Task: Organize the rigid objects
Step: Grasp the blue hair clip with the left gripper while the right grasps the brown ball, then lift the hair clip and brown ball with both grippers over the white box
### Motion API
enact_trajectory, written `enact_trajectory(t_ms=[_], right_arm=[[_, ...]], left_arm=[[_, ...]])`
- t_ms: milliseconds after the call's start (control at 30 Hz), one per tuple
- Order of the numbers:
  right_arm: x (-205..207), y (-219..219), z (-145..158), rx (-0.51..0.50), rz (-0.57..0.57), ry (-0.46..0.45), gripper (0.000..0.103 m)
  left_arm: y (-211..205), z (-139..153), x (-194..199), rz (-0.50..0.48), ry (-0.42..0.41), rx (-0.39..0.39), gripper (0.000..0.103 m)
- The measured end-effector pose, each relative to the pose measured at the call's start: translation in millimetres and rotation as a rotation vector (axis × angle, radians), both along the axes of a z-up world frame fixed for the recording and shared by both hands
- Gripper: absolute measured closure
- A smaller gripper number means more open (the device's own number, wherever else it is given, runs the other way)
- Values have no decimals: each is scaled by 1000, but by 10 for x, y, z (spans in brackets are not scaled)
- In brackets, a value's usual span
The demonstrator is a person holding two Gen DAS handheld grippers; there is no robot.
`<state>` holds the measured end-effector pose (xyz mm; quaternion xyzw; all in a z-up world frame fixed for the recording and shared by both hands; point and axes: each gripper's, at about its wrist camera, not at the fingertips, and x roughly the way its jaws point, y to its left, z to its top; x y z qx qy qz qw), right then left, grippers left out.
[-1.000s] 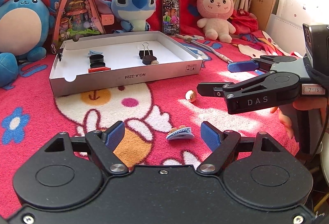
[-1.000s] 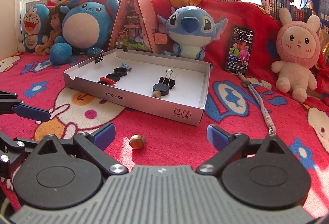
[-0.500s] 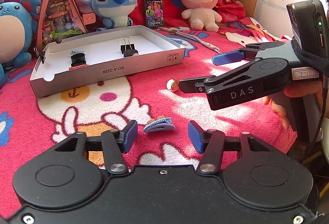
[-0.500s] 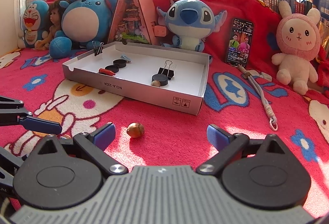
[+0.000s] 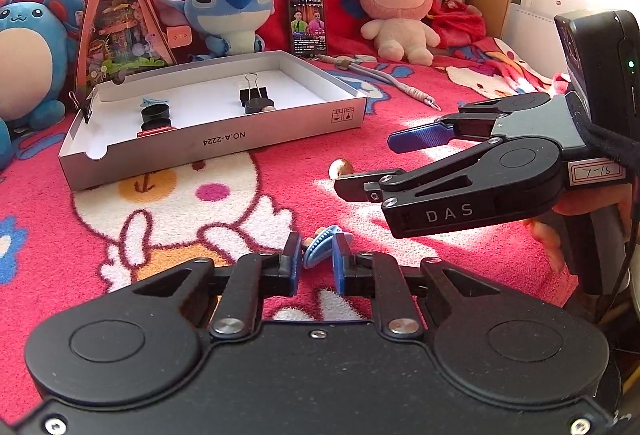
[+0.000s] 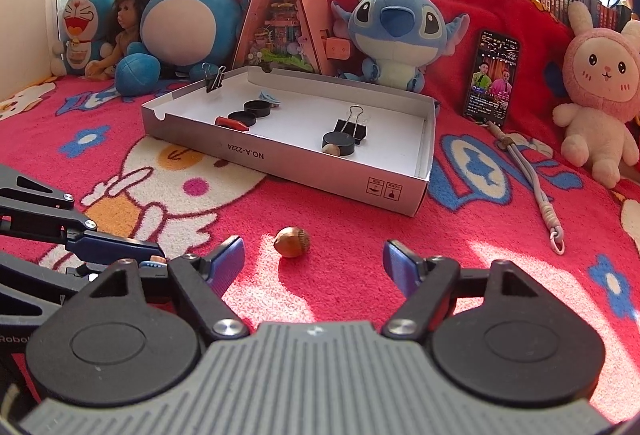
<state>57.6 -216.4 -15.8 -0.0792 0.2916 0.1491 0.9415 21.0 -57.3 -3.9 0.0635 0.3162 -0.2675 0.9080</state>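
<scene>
Left gripper (image 5: 316,259) clamped on a blue clip (image 5: 320,246); right gripper (image 6: 312,263) over a nut (image 6: 292,241).
Left view shows the jaws shut on the clip, near on the red blanket (image 5: 160,227). Right view shows its own jaws apart, just closing, the nut lying free on the blanket ahead of them, nearer than the box (image 6: 280,161); there the clip is nearly hidden.

The left gripper (image 5: 316,261) has just closed on the blue hair clip (image 5: 319,245) — tipped upright now; the right gripper (image 6: 314,265) has narrowed — hazelnut (image 6: 292,242) at 12 o'clock.
</scene>
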Motion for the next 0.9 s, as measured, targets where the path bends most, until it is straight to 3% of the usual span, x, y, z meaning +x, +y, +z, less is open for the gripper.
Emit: enact_trajectory(t_ms=[300,367,533,633,833,900], right_arm=[[76,117,-32,-19,20,12,38],[104,130,-41,-20,19,19,45],[177,136,-73,1,12,39,73],[168,129,-69,17,9,35,77],[86,64,-53,17,-18,17,77],[59,21,-52,23,-38,12,77]], left_arm=[[157,38,96,63,-4,6,87],[186,37,103,74,-1,9,87],[229,34,119,99,4,9,85],[236,59,91,96,12,-4,85],[152,107,-24,69,20,-41,63],[81,100,-53,68,10,-57,43]])
